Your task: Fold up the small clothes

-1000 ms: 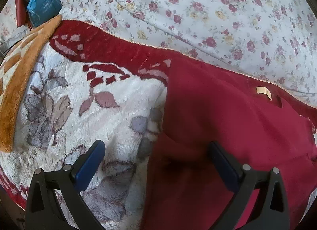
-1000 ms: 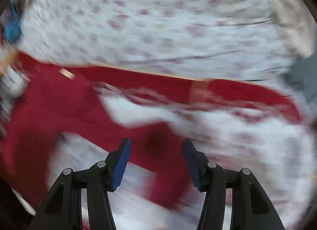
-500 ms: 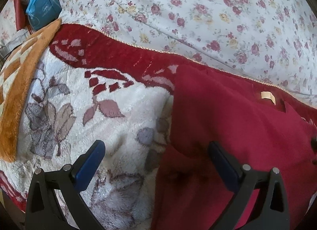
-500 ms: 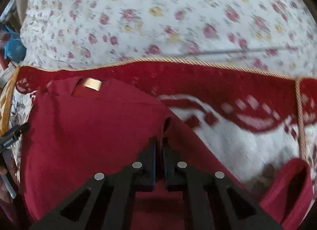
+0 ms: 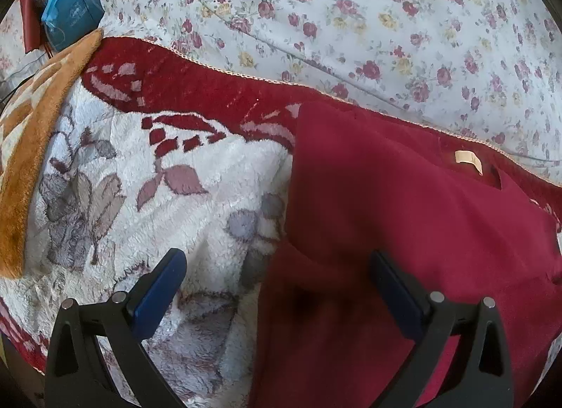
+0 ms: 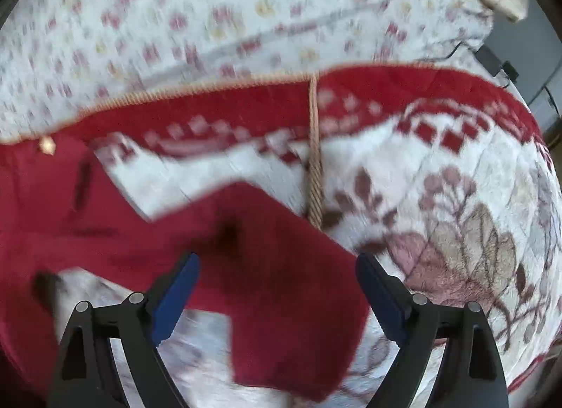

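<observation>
- Jaws on my left gripper [image 5: 277, 281] stand wide apart with nothing gripped; the edge of the dark red knit garment [image 5: 404, 218] lies flat between the blue pads, closer to the right one, and no pad presses on it.
- Ahead and to the right of that gripper I see a small tan label [image 5: 465, 159] sewn at the garment's neckline; any writing on it is too small for me to read.
- Left of the gripper lies the fluffy white blanket with grey-mauve leaves and a red border [image 5: 147, 176], and beyond it the white bedsheet printed with small red and yellow roses [image 5: 351, 21].
- Far ahead on the left sits a blue plastic bag [image 5: 68, 14] with pale print I cannot make out.
- My right gripper [image 6: 277, 285] has just been opening; its jaws now stand wide, and a sleeve-like flap of the red garment lies loose on the blanket between and below the pads, not pinched.
- That view is motion-blurred; a tan cord trim [image 6: 315, 162] runs away from the gripper just ahead.
</observation>
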Available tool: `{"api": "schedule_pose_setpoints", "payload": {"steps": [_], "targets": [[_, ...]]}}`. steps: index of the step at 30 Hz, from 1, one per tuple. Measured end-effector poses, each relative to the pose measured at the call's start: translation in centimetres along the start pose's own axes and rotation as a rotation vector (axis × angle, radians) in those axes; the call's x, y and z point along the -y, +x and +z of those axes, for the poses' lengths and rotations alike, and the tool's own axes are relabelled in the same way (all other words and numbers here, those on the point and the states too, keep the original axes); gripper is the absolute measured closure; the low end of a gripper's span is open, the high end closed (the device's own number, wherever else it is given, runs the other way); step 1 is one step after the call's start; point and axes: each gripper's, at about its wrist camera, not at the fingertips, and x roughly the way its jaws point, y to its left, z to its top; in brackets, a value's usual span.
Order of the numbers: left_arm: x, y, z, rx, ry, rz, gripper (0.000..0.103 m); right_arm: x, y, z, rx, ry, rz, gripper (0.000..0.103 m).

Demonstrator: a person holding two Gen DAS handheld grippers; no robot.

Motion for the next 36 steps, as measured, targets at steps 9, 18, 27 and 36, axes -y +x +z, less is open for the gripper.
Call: {"api": "schedule_pose_setpoints", "payload": {"steps": [9, 18, 27, 36], "targets": [[0.2, 0.2, 0.2, -0.005, -0.001, 0.000, 0.000, -1.5, 1.2, 1.5, 0.050, -0.038, -0.020, 0.058], [0.2, 0.1, 0.2, -0.003, 0.003, 0.004, 0.000, 0.2, -10.9, 0.7, 0.356, -0.197, -0.070, 0.092], [0.1, -0.3, -0.4, -0.017, -0.024, -0.033, 0.000, -0.7, -6.8, -14.1, 0.019, -0.577, -0.065, 0.087], [0.9, -0.5, -0.6, -0.011, 0.006, -0.035, 0.000, -4.0, -8.3, -2.1, 0.244, -0.130, 0.306, 0.039]]}}
